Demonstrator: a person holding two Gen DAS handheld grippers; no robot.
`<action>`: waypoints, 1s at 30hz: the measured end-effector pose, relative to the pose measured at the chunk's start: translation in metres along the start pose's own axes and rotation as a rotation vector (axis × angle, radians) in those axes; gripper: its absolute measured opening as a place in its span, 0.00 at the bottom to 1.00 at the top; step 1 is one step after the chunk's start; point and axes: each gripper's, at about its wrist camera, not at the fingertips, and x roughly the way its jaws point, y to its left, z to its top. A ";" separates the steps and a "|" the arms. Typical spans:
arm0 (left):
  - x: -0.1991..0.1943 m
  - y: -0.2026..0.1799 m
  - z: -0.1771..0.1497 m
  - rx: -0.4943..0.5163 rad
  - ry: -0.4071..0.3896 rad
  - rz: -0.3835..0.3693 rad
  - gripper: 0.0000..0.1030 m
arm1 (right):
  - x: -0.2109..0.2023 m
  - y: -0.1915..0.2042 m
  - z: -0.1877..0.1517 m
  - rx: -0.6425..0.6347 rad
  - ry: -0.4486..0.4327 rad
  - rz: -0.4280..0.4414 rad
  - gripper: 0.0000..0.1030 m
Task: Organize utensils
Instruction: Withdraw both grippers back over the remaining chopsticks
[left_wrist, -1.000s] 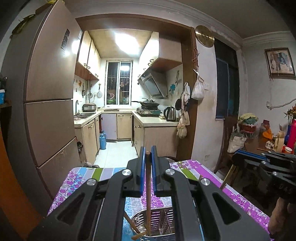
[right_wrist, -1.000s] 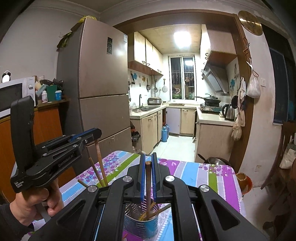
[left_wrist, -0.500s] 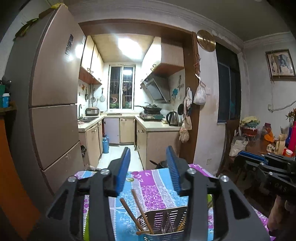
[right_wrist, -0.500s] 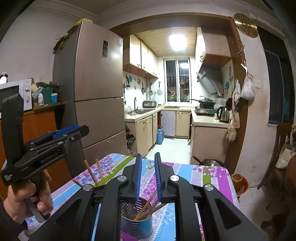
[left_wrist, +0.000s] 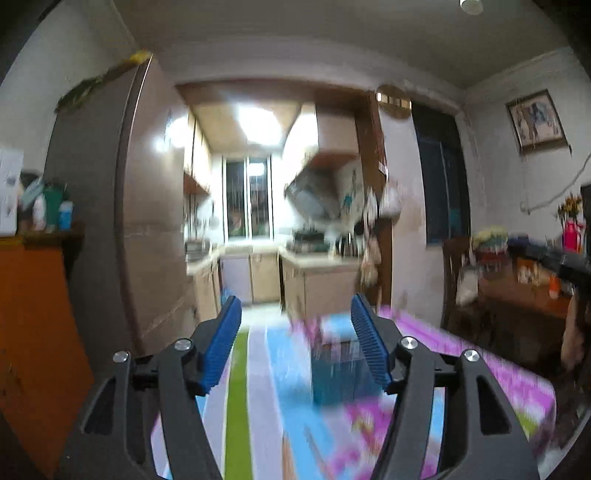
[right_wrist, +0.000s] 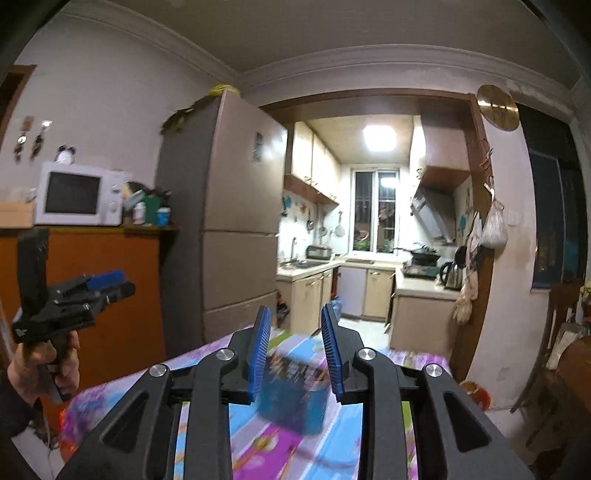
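left gripper (left_wrist: 295, 347): ribbed blue pads on black arms, spread wide, empty; a second ago pinching a chopstick
holder (right_wrist: 293, 391): blurred metal cylinder on striped floral tablecloth (right_wrist: 258, 443), between the pads
right gripper (right_wrist: 295, 350): fingers parted, empty; chopstick released since

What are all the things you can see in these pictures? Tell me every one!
Utensil holder: one, metal, blurred, on the tablecloth beyond the right gripper.
Tablecloth: one, purple, blue and green stripes, covering the table.
Fridge: one, brown-grey, left of the kitchen doorway.
Microwave: one, white, on the orange cabinet.
Kettle: one, silver, on the kitchen counter.
Wall clock: one, gold, right of the doorway top.
Framed picture: one, on the right wall.
Left gripper: one, black with blue pads, open, empty.
Right gripper: one, same colours, open, empty.
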 end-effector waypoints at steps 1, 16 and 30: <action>-0.004 0.001 -0.016 0.007 0.029 0.005 0.57 | -0.010 0.007 -0.017 0.002 0.017 0.000 0.29; -0.013 -0.015 -0.202 0.008 0.374 0.027 0.16 | -0.035 0.056 -0.165 0.130 0.269 -0.004 0.29; -0.013 -0.024 -0.225 0.000 0.366 0.032 0.13 | -0.014 0.088 -0.215 0.166 0.384 0.054 0.29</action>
